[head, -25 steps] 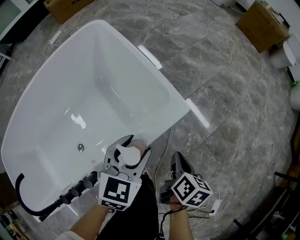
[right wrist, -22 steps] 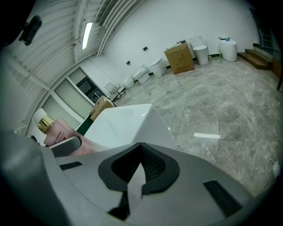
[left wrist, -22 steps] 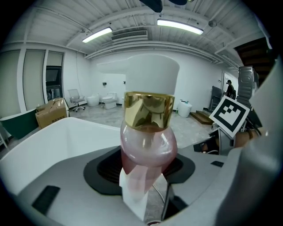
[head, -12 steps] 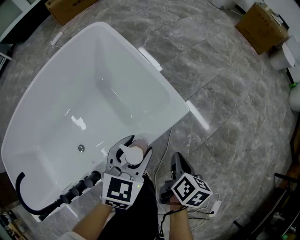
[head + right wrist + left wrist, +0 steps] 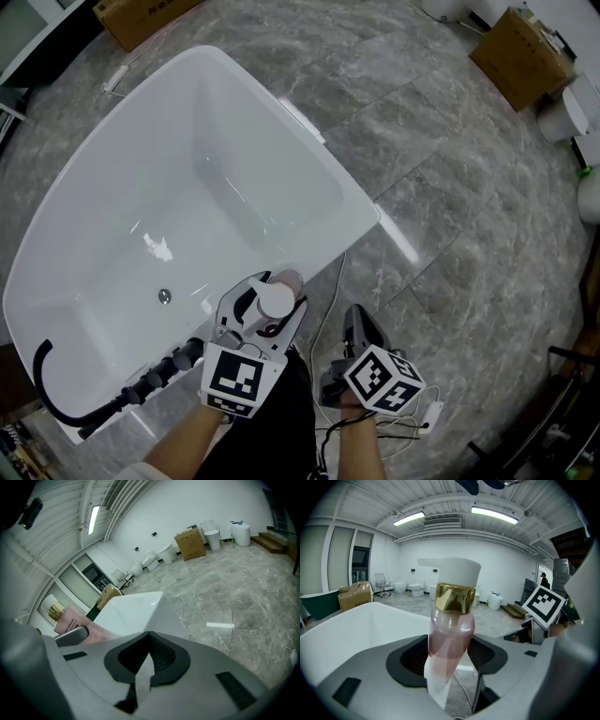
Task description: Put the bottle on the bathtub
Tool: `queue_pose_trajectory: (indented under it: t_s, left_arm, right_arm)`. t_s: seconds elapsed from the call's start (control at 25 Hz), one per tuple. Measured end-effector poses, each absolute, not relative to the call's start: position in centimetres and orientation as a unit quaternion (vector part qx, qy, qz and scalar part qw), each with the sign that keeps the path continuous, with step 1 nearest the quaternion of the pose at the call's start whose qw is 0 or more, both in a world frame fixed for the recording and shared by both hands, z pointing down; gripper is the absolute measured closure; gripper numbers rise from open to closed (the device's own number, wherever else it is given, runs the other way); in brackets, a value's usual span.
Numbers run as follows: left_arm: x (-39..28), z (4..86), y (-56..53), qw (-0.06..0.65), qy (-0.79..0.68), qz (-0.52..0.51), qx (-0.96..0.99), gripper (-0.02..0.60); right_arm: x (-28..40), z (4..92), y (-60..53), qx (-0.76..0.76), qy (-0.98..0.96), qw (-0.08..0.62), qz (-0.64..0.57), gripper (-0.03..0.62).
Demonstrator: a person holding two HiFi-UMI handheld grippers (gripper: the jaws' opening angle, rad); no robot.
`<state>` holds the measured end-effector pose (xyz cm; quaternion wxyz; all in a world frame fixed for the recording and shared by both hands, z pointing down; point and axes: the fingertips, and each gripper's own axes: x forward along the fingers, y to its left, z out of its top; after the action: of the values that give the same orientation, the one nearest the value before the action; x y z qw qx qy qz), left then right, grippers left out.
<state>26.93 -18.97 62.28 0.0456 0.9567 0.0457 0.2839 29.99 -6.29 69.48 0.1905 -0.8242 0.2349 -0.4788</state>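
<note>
A clear pump bottle [image 5: 451, 634] of pink liquid, with a gold collar and a white pump head, stands upright between the jaws of my left gripper [image 5: 267, 312], which is shut on it. In the head view the bottle's white top [image 5: 276, 299] hangs over the near rim of the white bathtub [image 5: 309, 267]. The right gripper view shows the same bottle [image 5: 65, 619] at its left, beside the tub's corner [image 5: 140, 609]. My right gripper [image 5: 357, 330] is lower right over the floor, shut and empty.
A black faucet and hose [image 5: 112, 398] sit on the tub's near left end. White cables [image 5: 323, 309] trail on the grey marble floor. Cardboard boxes [image 5: 520, 52] and white fixtures [image 5: 567, 108] stand at the far right.
My left gripper has carried the bottle slightly right and forward along the tub's near rim. The right gripper has stayed where it was.
</note>
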Motion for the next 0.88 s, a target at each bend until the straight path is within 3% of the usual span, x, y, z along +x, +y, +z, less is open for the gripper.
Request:
queue_pose_trajectory:
  t_s: [0.88]
  left_arm:
    - [22.5,57.7,-20.3,0.075,0.017,0.280,0.957,0.321]
  right_arm:
    - [28.4,62.8,-7.7,-0.832,0.261,0.193,-0.449,0.568]
